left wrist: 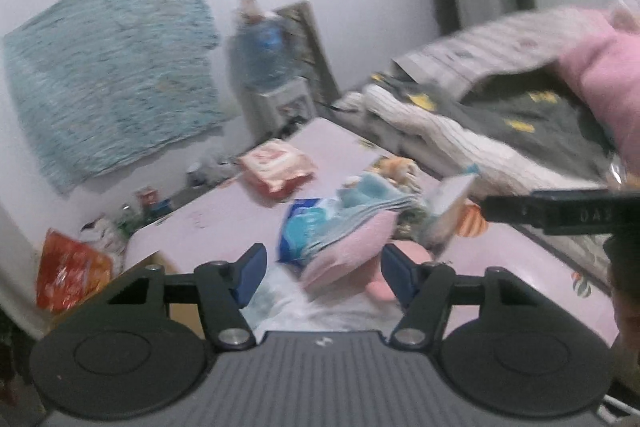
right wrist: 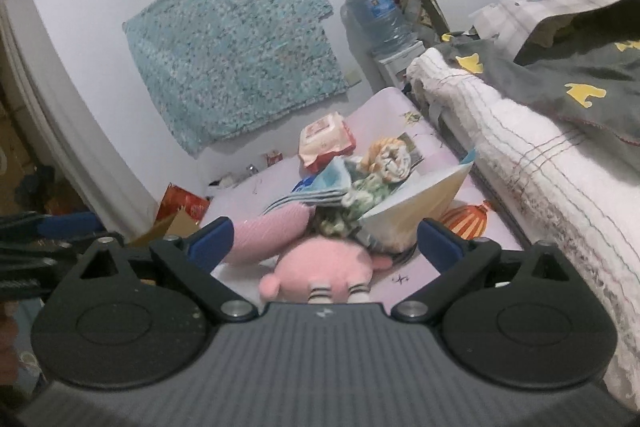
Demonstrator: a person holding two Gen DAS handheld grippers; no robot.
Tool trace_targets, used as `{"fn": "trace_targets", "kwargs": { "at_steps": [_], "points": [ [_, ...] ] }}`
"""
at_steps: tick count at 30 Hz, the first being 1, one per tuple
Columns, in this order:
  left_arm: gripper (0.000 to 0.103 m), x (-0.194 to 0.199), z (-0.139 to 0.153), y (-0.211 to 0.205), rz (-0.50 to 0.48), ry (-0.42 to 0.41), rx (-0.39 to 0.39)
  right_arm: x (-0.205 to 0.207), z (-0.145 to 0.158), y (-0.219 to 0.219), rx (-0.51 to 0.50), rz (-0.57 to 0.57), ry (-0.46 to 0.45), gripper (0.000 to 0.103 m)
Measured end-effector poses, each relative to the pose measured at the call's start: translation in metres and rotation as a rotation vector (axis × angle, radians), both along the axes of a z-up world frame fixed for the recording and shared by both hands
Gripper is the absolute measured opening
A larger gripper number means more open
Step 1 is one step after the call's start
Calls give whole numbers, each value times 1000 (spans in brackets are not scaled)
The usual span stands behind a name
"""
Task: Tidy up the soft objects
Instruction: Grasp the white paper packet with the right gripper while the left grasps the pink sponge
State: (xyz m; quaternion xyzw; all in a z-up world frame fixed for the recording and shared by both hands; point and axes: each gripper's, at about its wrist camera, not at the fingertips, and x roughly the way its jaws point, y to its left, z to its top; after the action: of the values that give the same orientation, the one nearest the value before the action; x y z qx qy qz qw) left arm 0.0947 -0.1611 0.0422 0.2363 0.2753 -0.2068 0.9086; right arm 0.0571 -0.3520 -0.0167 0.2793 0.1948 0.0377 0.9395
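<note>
A heap of soft things lies on the pink table (left wrist: 224, 211). It holds a pink plush toy (right wrist: 320, 271), a folded pink cloth (left wrist: 348, 251), blue striped towels (right wrist: 320, 187), a green patterned cloth (right wrist: 360, 195) and an orange-and-white roll (right wrist: 390, 155). My left gripper (left wrist: 326, 275) is open over the heap's near end, with the pink cloth between its blue pads but not pinched. My right gripper (right wrist: 326, 245) is open wide just above the plush toy, holding nothing. The pictures are blurred.
A blue packet (left wrist: 304, 227), a red-and-white wipes pack (right wrist: 326, 137) and a white paper bag (right wrist: 416, 211) share the table. A bed with a white blanket (right wrist: 520, 147) runs along the right. A water dispenser (right wrist: 376, 15) stands behind, and a red bag (left wrist: 68, 271) sits left.
</note>
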Motion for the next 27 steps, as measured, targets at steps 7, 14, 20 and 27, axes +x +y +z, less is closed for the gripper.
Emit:
{"fn": "trace_targets", "kwargs": {
  "at_steps": [7,14,20,27],
  "points": [
    [60,44,-45,-48,-58,68,163,23,-23,-21,63,-12,55,79],
    [38,72,-72,-64,-62,123,242,52,-45,-47,216,-76,83,78],
    [37,72,-79,-67,-68,134,281,90,-71,-65,364,-148,129,77],
    [47,80,-87,-72,-55,147,317,126,-95,-68,433,-200,177,77]
  ]
}}
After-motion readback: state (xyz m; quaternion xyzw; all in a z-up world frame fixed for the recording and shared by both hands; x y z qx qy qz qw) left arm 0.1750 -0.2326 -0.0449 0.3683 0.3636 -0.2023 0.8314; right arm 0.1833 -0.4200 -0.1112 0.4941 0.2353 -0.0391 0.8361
